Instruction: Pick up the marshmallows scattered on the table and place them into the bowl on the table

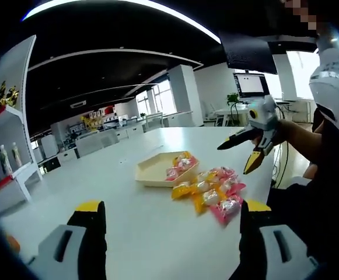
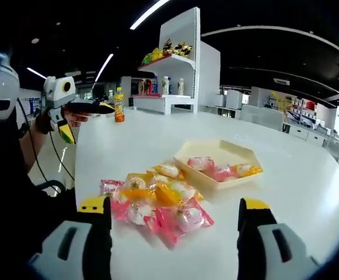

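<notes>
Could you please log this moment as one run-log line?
left tool open | right tool open | marshmallows piled on table | some in bowl

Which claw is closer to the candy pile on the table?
Right. The right claw hangs just over the pile at its near edge. The left claw sits farther back over bare table, open like the right.

The left claw [image 2: 110, 212] is hiding the near corner of the marshmallow pile [image 2: 154, 204] in the right gripper view, while the shelf bottles [image 1: 9, 157] are showing too blurred to read in the left gripper view.
</notes>
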Action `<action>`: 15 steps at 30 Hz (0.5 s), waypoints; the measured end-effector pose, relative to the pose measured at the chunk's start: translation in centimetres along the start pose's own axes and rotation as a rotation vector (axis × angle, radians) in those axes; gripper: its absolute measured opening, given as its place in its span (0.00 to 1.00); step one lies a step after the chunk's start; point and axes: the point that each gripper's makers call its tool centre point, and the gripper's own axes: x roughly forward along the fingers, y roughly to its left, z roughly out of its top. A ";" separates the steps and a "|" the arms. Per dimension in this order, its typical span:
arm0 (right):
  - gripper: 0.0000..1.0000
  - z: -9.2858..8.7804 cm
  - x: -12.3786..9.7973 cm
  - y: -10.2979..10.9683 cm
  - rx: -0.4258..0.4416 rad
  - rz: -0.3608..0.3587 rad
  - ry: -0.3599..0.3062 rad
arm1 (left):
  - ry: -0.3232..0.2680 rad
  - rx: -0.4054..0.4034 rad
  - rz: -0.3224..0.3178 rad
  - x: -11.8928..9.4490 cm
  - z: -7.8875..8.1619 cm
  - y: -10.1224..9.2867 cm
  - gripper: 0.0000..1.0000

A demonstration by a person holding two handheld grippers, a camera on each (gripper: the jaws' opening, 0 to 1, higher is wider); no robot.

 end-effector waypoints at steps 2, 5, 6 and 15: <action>0.86 -0.1 0.2 0.0 0.004 0.001 0.001 | 0.000 -0.001 -0.002 0.0 0.0 0.0 0.95; 0.85 -0.4 0.7 -0.1 0.015 0.004 0.005 | 0.003 -0.002 -0.006 0.0 -0.2 -0.1 0.95; 0.85 -0.4 0.9 -0.2 0.024 0.004 0.003 | 0.004 -0.002 -0.006 0.0 -0.2 -0.1 0.95; 0.78 -0.9 1.5 -1.1 0.105 -0.010 -0.012 | 0.008 -0.005 -0.007 0.0 -0.4 -0.1 0.95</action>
